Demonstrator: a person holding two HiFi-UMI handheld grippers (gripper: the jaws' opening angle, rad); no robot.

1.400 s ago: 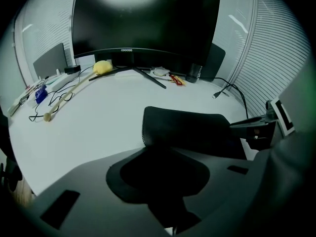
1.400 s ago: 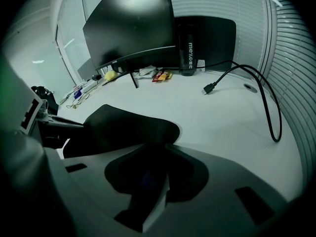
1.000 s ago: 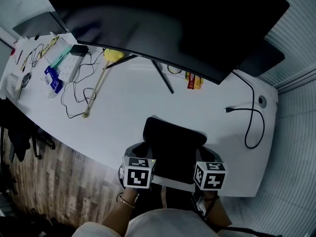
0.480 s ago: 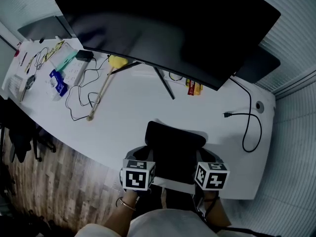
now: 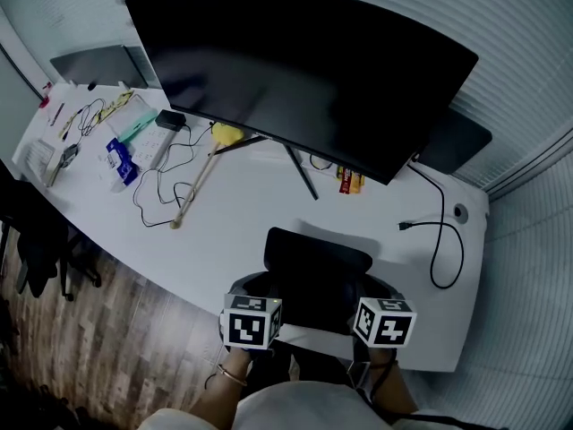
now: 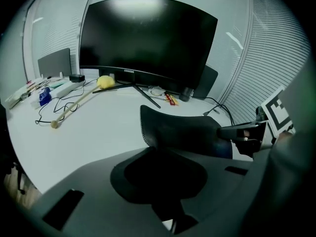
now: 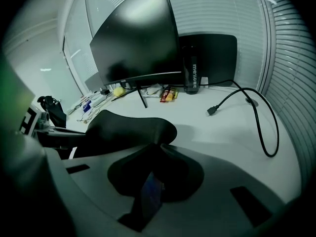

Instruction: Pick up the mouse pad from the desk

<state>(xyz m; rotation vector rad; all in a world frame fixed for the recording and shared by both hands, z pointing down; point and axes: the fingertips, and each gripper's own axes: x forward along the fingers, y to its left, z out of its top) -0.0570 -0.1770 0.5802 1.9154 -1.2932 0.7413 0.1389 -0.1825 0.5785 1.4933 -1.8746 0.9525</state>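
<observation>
The black mouse pad point(image 5: 315, 269) hangs over the white desk point(image 5: 224, 231) near its front edge, gripped at both near corners. My left gripper point(image 5: 269, 292) is shut on its near left corner, my right gripper point(image 5: 362, 296) on its near right corner. In the left gripper view the mouse pad point(image 6: 180, 130) rises out of the left gripper point(image 6: 165, 179) with its far edge curling upward, and the right gripper point(image 6: 245, 132) shows past it. In the right gripper view the mouse pad point(image 7: 129, 127) bulges up from the right gripper point(image 7: 155, 174).
A wide dark monitor point(image 5: 304, 70) stands across the back of the desk. A black cable point(image 5: 437, 245) loops at the right, and a yellow-headed stick point(image 5: 199, 184), cords and small items lie at the left. Snack bars point(image 5: 349, 182) and a dark bottle point(image 7: 191, 74) sit behind.
Both grippers have risen a little with the mouse pad in them, and the pad stands higher off the desk. The head view has tilted up, showing more of the monitor.
</observation>
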